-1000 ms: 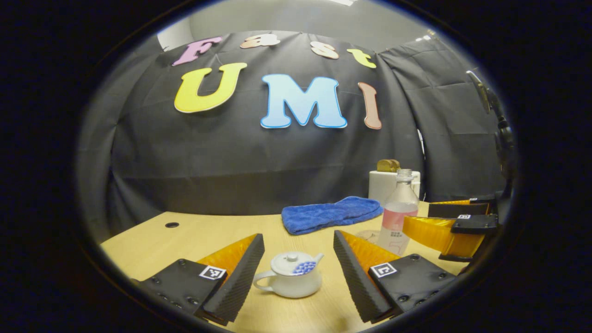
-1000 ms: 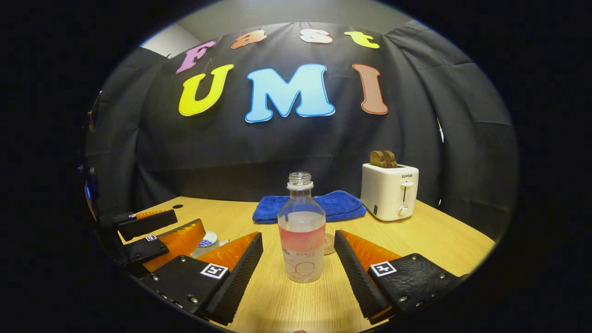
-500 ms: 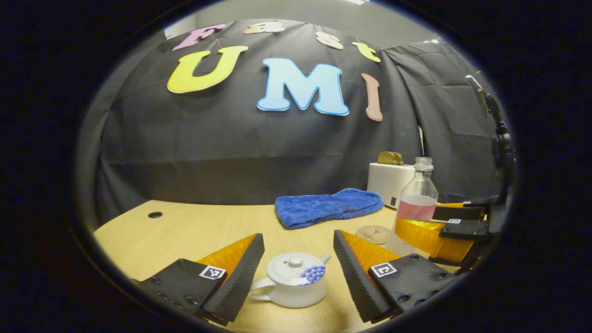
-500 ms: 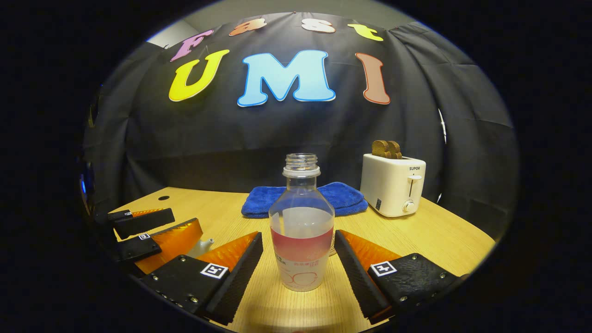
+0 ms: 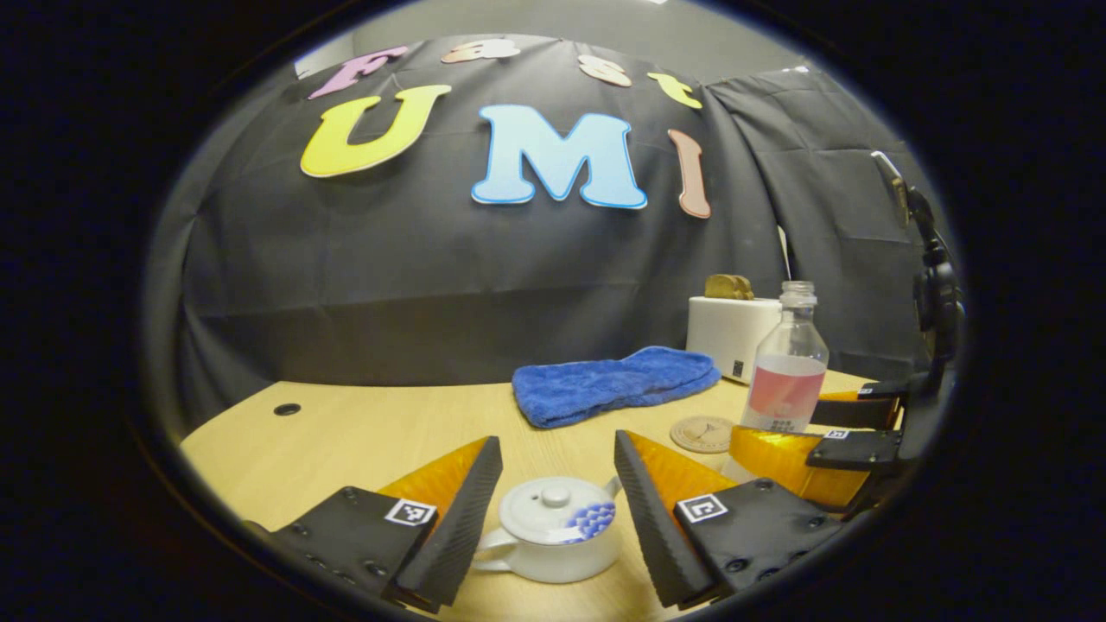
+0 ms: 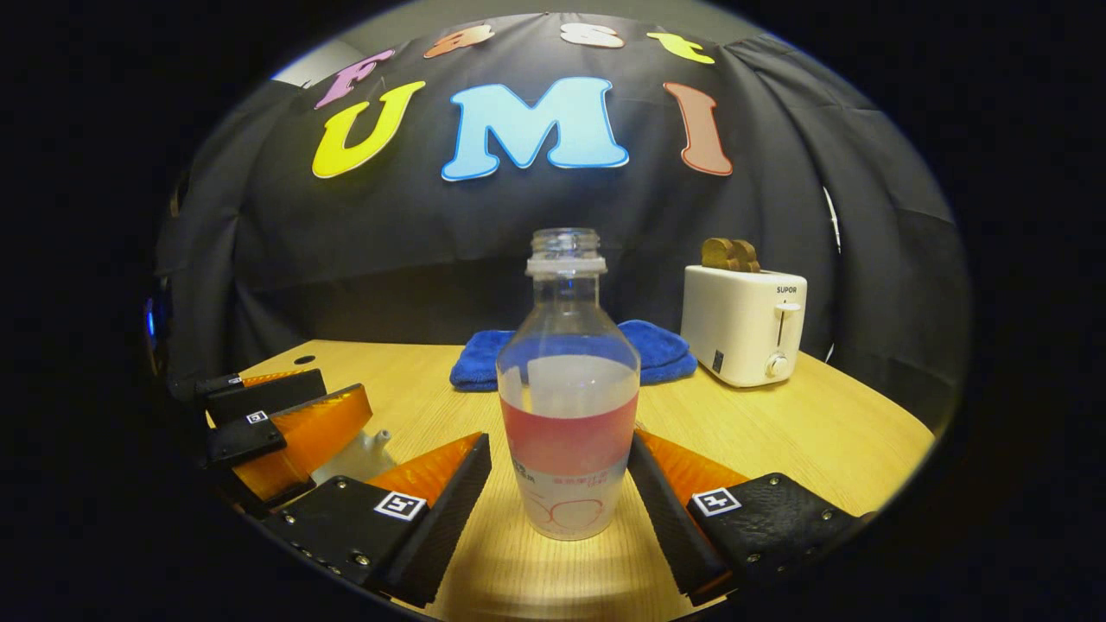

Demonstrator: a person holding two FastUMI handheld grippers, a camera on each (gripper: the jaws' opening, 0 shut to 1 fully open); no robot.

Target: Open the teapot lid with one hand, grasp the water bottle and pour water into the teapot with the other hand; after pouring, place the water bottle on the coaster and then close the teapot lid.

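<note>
Both grippers gape: left gripper (image 5: 553, 518) straddles the lidded teapot (image 5: 553, 531), right gripper (image 6: 560, 501) flanks the bottle (image 6: 568, 389) (uncapped, coaster (image 5: 702, 434) at two o'clock); an off-centre squeeze could tip it.

Both views are dim but sharp, with strong fisheye bending at the edges. Overhead light pools warmly on the table (image 6: 518, 570) beneath the bottle (image 6: 568, 406), lower centre.
</note>
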